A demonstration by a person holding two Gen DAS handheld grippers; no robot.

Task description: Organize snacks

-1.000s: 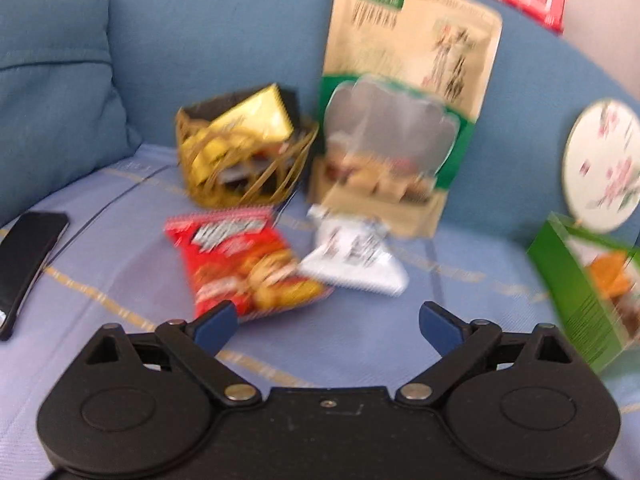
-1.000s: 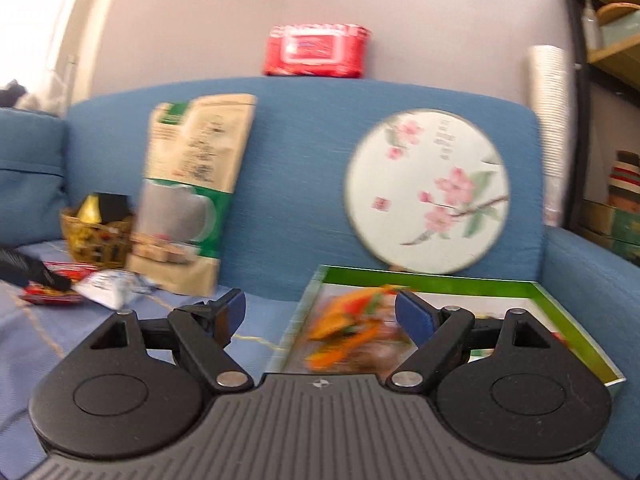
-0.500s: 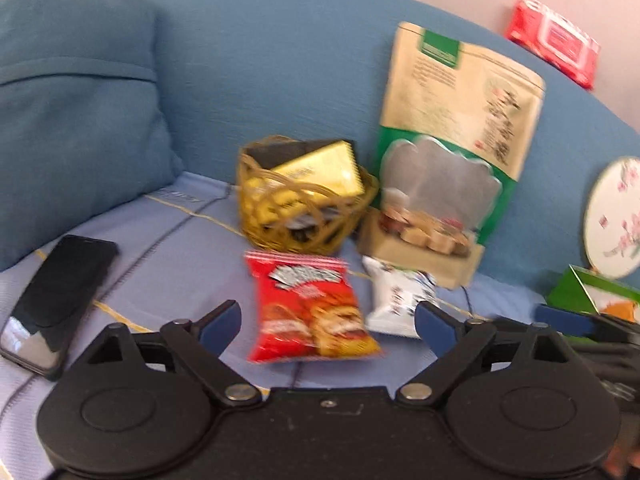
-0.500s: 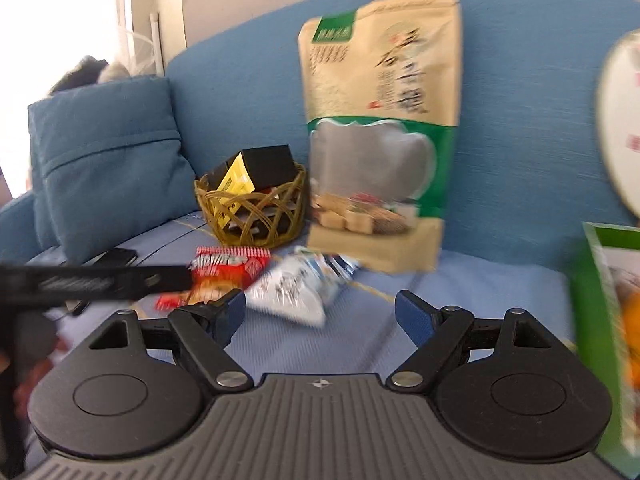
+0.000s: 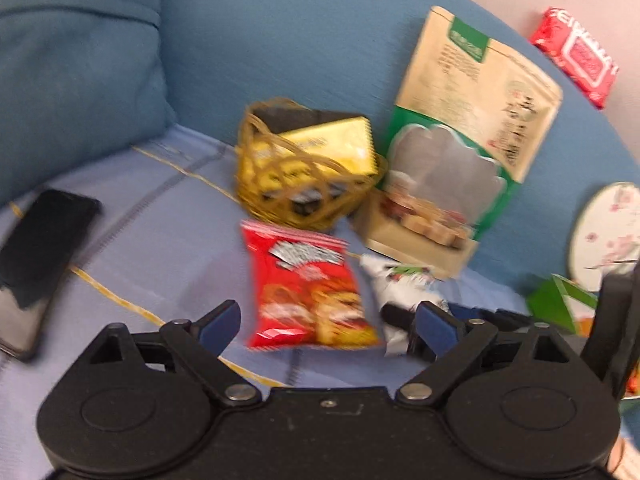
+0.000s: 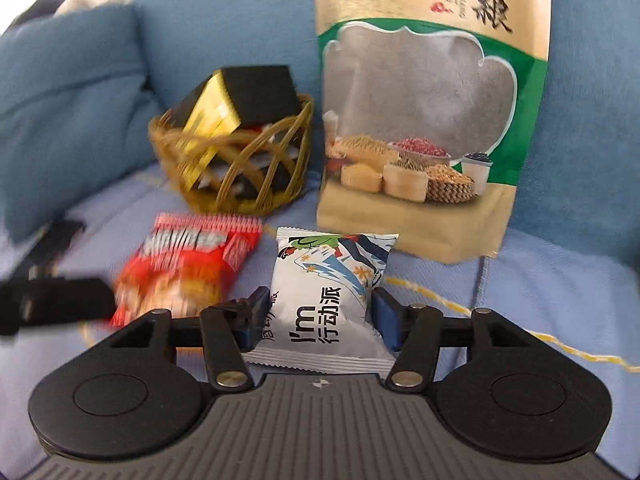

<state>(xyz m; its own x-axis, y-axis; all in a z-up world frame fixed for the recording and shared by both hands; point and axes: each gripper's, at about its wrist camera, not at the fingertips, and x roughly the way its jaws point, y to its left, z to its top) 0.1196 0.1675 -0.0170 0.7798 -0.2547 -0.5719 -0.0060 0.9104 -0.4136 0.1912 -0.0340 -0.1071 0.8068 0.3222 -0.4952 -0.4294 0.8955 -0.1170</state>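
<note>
While your right gripper (image 6: 318, 322) points at the sofa seat (image 6: 540, 300), its jaws are closing with the white snack packet (image 6: 320, 292) between them; the blue pads sit at the packet's left and right edges, though you cannot tell from either view whether they already press on it. That packet lies flat on the seat, near end toward you, just right of the red chip bag (image 6: 188, 268), which also lies flat and is close beside it. Your left gripper (image 5: 326, 324) hangs over the near end of the red chip bag with its jaws released and wide apart, holding nothing. Farther back, the woven basket (image 6: 240, 160) stands on the seat against the backrest, with a black-and-gold box (image 6: 240, 100) tilted inside it and sticking up past the rim. Just right of the basket, the large tan and green grain bag (image 6: 432, 120) leans upright against the backrest, its bottom edge just beyond the white snack packet. From your left camera, a dark phone (image 5: 40, 264) lies at the far left of the seat, a blue cushion (image 5: 76, 68) stands behind it, a red wipes pack (image 5: 576, 56) sits on top of the backrest, and a round floral fan (image 5: 608, 236) with a green box (image 5: 560, 304) in front of it is at the right.
</note>
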